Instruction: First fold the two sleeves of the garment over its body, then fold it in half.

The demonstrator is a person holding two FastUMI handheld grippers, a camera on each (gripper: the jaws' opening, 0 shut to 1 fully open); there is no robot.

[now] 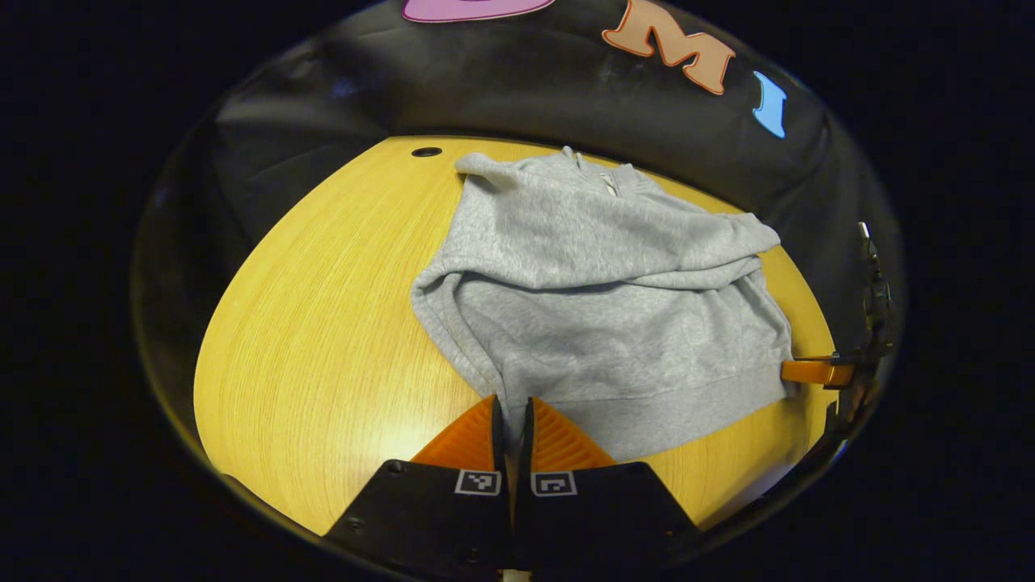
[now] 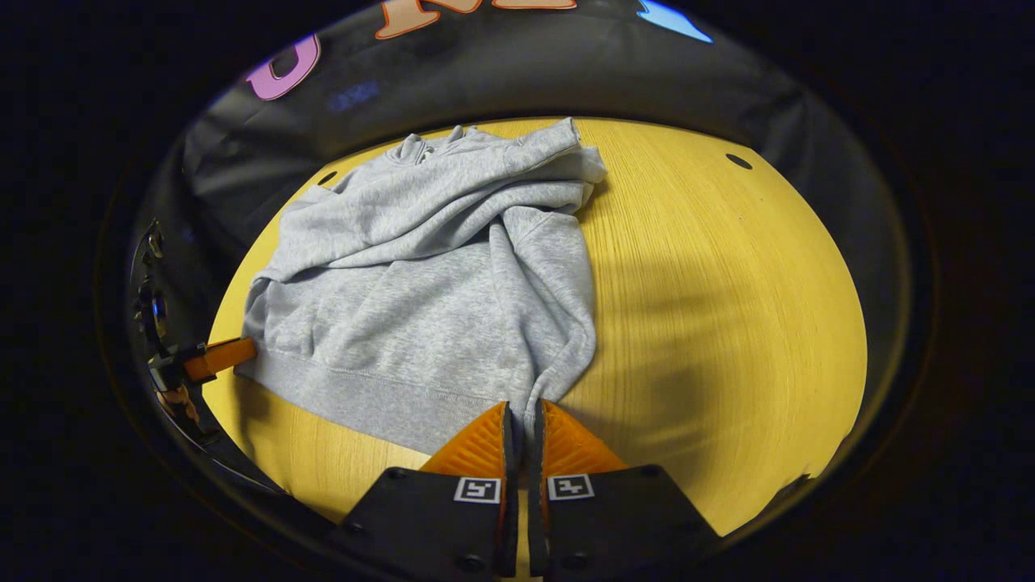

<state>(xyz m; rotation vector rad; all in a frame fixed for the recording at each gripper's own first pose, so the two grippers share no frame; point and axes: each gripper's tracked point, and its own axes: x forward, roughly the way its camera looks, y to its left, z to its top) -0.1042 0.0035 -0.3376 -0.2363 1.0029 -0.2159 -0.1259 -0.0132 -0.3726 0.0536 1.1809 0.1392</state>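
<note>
On wood-grain table (image 1: 323,339) | fleecy grey hoodie (image 1: 598,307), sleeves folded | claws pinching hem corners

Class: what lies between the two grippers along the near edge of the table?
The grey hoodie's hem band; the left gripper and right gripper each pinch a hem corner, seen in both views.

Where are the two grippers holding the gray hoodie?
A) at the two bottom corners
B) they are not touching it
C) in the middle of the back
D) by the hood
A: the left gripper pinches one corner of the gray hoodie at its bottom hem, and the right gripper pinches the other corner, with the sleeves already folded over the body.
</note>
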